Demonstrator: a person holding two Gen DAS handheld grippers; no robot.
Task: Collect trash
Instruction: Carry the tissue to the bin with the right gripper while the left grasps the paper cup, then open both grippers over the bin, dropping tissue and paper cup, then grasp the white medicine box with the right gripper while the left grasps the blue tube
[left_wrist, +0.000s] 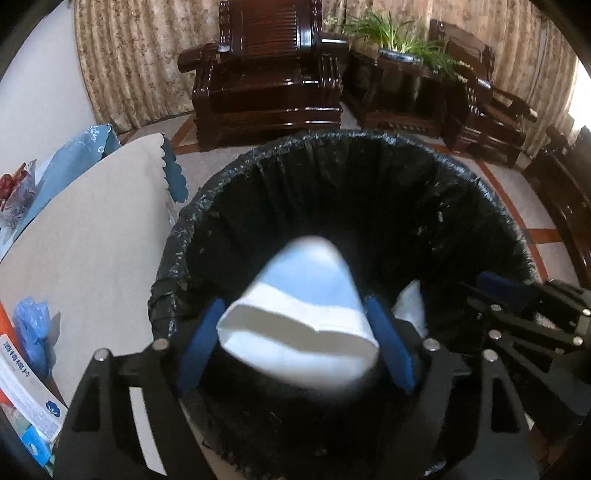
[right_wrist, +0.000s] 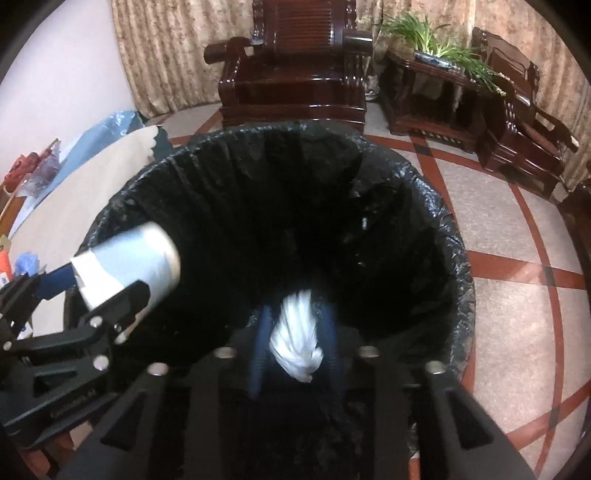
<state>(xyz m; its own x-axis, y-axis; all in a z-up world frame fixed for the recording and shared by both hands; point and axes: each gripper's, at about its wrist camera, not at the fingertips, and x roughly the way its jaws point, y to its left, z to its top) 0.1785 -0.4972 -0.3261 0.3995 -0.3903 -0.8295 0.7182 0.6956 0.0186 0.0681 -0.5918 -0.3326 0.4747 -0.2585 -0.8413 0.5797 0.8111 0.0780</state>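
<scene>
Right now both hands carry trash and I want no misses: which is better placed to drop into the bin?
Probably right. The right gripper has its white wad over the bin's dark middle, while the left gripper's paper cup sits close to the left rim.

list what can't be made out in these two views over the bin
- Bottom of the bin: both views, lost in the black liner's shadow.
- Paper cup: left wrist view, blurred; whether the pads touch it is unclear.
- White wad: right wrist view, streaked; tissue or plastic, can't tell.
- Leaflet: left wrist view, cut off by the edge, print too small.
</scene>
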